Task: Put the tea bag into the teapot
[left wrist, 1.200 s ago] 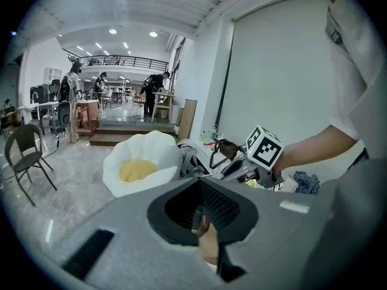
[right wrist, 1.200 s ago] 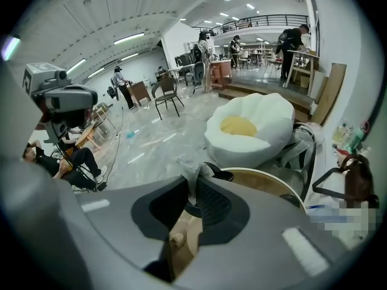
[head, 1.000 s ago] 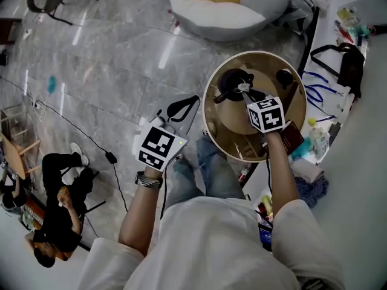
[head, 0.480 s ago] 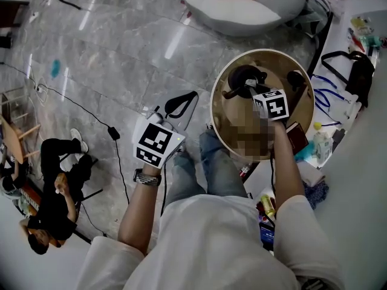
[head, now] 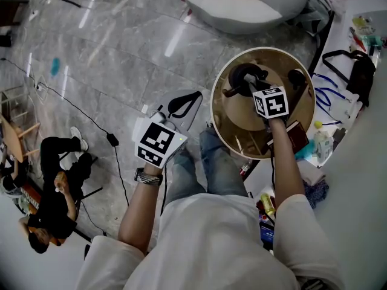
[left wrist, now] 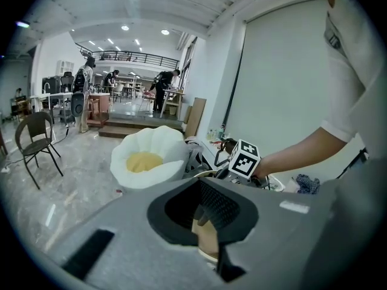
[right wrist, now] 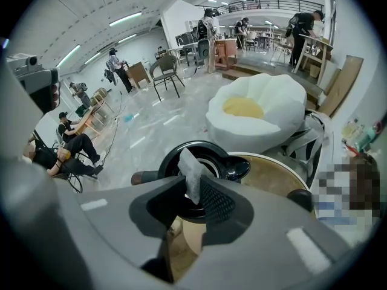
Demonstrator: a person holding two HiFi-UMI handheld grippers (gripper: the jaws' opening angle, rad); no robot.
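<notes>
The teapot [right wrist: 233, 167] is glossy black and looks glazed, catching the ceiling lights. The tea bag [right wrist: 192, 174] is thin, matt white, papery mesh. The bench [right wrist: 269, 177] top looks like smooth tan wood. The floor [head: 121, 53] is polished grey stone, almost mirror-shiny. The left gripper [left wrist: 199, 213] has a matt grey plastic shell, and its fingers [left wrist: 221, 204] are black and finely ribbed.

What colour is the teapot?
The teapot is shiny black. It shows best in the right gripper view.
</notes>
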